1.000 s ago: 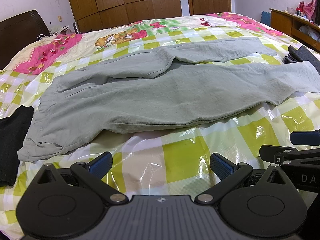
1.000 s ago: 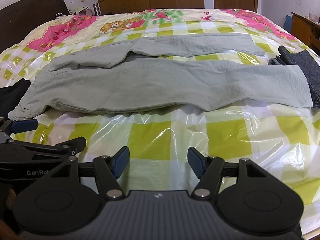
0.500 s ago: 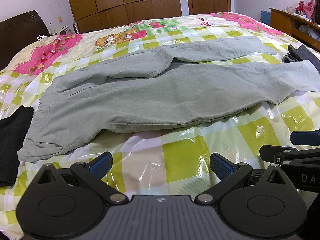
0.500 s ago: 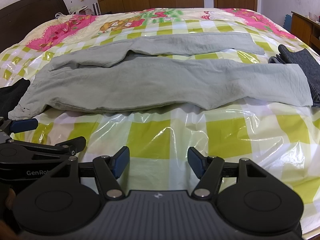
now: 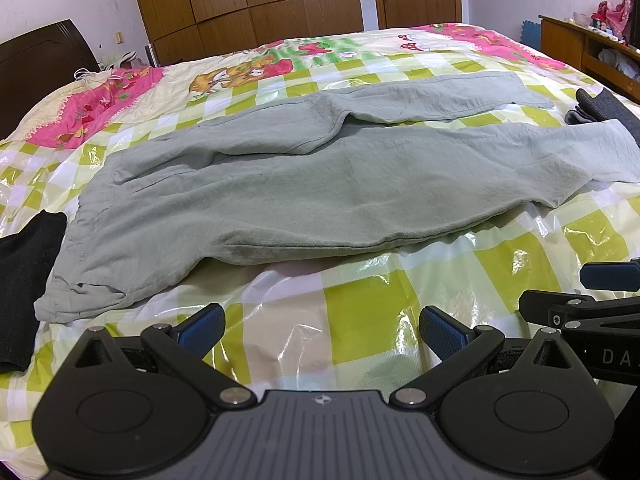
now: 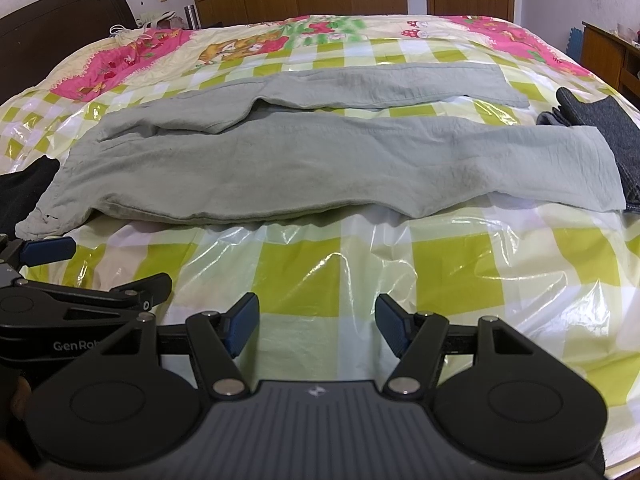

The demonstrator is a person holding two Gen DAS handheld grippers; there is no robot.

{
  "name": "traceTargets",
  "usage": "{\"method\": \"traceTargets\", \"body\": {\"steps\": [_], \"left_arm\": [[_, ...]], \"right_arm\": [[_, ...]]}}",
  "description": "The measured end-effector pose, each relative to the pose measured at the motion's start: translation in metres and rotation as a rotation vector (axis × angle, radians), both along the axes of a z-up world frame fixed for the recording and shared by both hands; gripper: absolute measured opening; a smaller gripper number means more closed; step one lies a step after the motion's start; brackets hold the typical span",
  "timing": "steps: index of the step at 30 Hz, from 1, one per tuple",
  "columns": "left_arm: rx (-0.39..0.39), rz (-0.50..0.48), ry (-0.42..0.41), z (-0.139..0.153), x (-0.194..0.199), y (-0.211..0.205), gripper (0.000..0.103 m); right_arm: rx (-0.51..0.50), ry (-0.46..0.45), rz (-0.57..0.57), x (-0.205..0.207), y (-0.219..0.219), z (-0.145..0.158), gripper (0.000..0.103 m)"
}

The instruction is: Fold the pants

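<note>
Grey-green pants [image 5: 320,184] lie flat across the bed, waistband at the left, both legs running right, the far leg split off behind; they also show in the right wrist view [image 6: 304,164]. My left gripper [image 5: 322,330] is open and empty, low over the bed's near edge, short of the pants. My right gripper [image 6: 316,326] is open and empty, beside it to the right. Each gripper shows in the other's view: the right one [image 5: 592,300], the left one [image 6: 80,276].
The bed [image 5: 360,304] has a green-checked, plastic-covered sheet. A black garment [image 5: 24,264] lies at the left by the waistband. A dark grey garment [image 6: 600,128] lies at the right by the leg ends. A wooden desk [image 5: 580,44] stands at the right; wardrobe and door stand behind.
</note>
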State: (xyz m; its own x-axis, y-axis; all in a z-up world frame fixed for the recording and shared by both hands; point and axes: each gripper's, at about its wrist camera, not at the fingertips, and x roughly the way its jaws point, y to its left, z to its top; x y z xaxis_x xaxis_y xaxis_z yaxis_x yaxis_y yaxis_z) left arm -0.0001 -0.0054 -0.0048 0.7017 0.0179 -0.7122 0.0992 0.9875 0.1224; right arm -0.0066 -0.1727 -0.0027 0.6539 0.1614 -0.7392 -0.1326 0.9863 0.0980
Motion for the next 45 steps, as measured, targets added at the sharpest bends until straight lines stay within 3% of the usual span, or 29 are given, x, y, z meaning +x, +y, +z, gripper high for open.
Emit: {"method": "traceTargets", "body": {"steps": [11,19,26,32,39,42,45], "left_arm": [[-0.002,0.013,-0.001,-0.001,0.001,0.002,0.103],[-0.009,0.061,-0.037,0.014,0.007,0.025,0.103],[0.059,0.165,-0.111,0.028,0.023,0.092,0.103],[0.102,0.258,-0.065,0.009,0.056,0.157,0.103],[0.177,0.320,0.036,-0.029,0.074,0.206,0.103],[0.176,0.359,0.053,-0.034,0.068,0.231,0.103],[0.202,0.401,0.060,-0.033,0.061,0.249,0.103]], "right_arm": [[-0.001,-0.001,0.005,-0.001,0.000,-0.001,0.065],[-0.006,-0.031,0.053,0.011,0.013,0.013,0.065],[-0.032,-0.067,0.185,0.038,0.060,0.029,0.065],[-0.075,-0.072,0.354,0.069,0.121,0.023,0.065],[-0.054,0.027,0.499,0.096,0.182,-0.002,0.064],[-0.039,0.110,0.582,0.091,0.202,-0.019,0.064],[-0.033,0.118,0.613,0.084,0.215,-0.024,0.065]]}}
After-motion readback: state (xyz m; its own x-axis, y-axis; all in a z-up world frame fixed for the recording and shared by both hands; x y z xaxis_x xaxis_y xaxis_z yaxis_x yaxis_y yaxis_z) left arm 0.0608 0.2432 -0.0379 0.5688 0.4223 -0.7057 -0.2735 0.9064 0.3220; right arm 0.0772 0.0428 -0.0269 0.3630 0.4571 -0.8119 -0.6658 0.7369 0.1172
